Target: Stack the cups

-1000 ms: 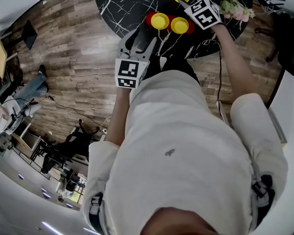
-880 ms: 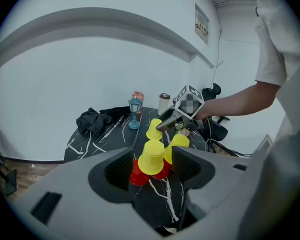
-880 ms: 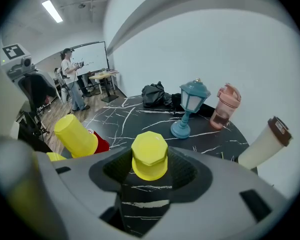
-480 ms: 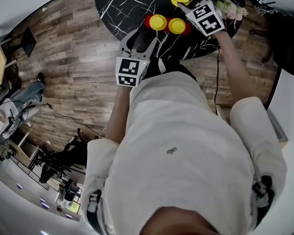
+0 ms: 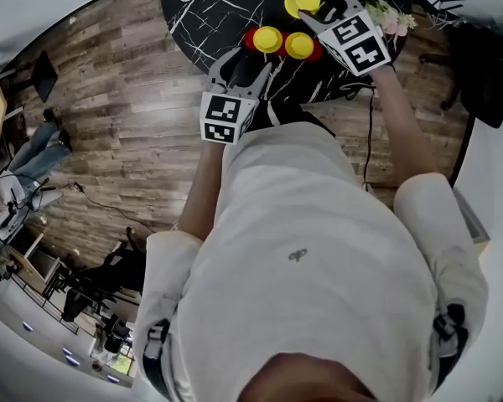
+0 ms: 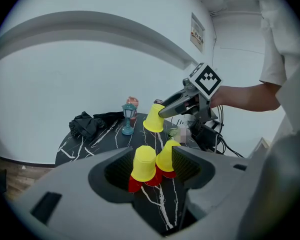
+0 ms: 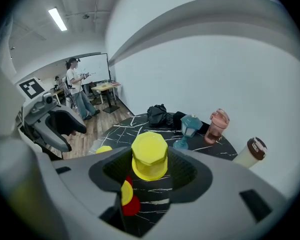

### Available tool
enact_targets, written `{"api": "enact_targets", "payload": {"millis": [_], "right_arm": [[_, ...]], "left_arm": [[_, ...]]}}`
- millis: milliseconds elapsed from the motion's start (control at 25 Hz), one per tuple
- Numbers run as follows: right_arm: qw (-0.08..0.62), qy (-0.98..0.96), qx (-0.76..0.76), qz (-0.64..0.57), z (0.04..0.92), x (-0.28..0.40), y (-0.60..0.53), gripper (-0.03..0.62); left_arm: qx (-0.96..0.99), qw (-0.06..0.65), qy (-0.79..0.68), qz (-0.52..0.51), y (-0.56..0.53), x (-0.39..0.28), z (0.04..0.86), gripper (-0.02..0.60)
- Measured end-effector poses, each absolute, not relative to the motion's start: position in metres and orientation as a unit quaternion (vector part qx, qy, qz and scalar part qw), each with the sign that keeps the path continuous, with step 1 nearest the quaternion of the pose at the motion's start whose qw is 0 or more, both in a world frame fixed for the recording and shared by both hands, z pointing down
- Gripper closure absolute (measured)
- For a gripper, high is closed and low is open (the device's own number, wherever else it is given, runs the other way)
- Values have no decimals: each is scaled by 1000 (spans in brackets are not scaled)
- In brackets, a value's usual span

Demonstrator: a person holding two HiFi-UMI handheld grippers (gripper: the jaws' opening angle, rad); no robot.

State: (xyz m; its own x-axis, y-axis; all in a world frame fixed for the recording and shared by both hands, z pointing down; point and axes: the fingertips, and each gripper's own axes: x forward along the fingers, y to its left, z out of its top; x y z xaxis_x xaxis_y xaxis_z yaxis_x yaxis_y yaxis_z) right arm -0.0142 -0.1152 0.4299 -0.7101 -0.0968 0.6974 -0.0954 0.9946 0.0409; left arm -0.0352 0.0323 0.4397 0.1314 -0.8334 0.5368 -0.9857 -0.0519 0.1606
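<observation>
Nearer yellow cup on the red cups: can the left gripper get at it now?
Probably yes: the left gripper is open and empty, the yellow cup stands straight ahead of its jaws, and the right gripper is raised beyond it.

**A:** We've got three yellow cups, all mouth-down. The raised yellow cup (image 7: 150, 155) sits between the jaws of the right gripper (image 7: 151, 173), pinched by its sides, flat base up, clear of the worktop (image 6: 110, 134).

**B:** And below it we see the pair: the left yellow cup (image 6: 144, 164) and the right yellow cup (image 6: 166, 156), side by side and close together.

**A:** Both perched on the red cups (image 6: 151, 180), we'd add. Those are mouth-down too, bunched together on the black, white-veined top.

**B:** The raised one hangs above and beyond that pair, touching neither.
</observation>
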Motion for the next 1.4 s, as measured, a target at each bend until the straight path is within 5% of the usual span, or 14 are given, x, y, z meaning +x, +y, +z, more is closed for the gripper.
{"api": "enact_targets", "payload": {"millis": [1400], "right_arm": [[407,-911,-34,-55,429,-2,-21,365]], "left_arm": [[705,260,-647,134,44,-27,448,337]]}}
